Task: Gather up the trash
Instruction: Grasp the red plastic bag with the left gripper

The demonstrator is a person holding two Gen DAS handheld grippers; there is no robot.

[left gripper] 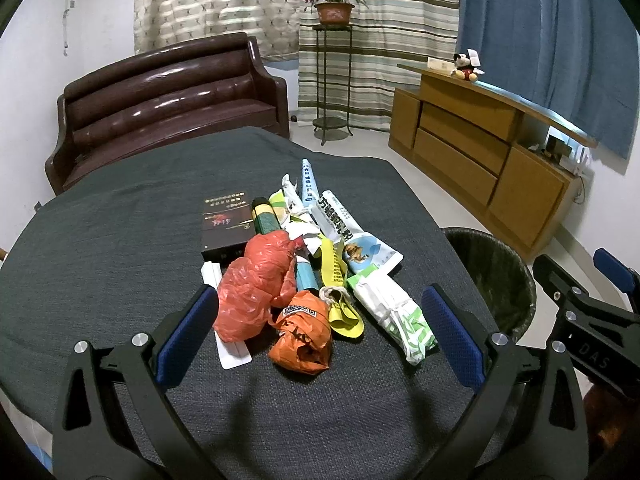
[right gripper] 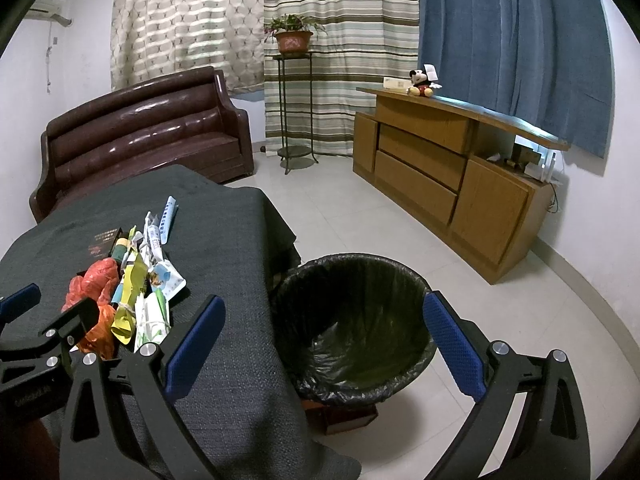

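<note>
1. Left wrist view: the left gripper (left gripper: 320,312) hangs over the near end of the trash pile (left gripper: 304,264), jaws spread wide and holding nothing.
2. Chinese characters run along the white wrapper (left gripper: 340,224); the dark box (left gripper: 226,220) carries gold print too small to read, and the orange bag (left gripper: 304,340) bears a blurred dark label.
3. The right gripper (right gripper: 320,332) hovers wide open and empty above the black-lined bin (right gripper: 352,320), which stands on the floor just beside the table (right gripper: 224,240) edge.
4. Bare cloth surrounds the pile on every side.
</note>
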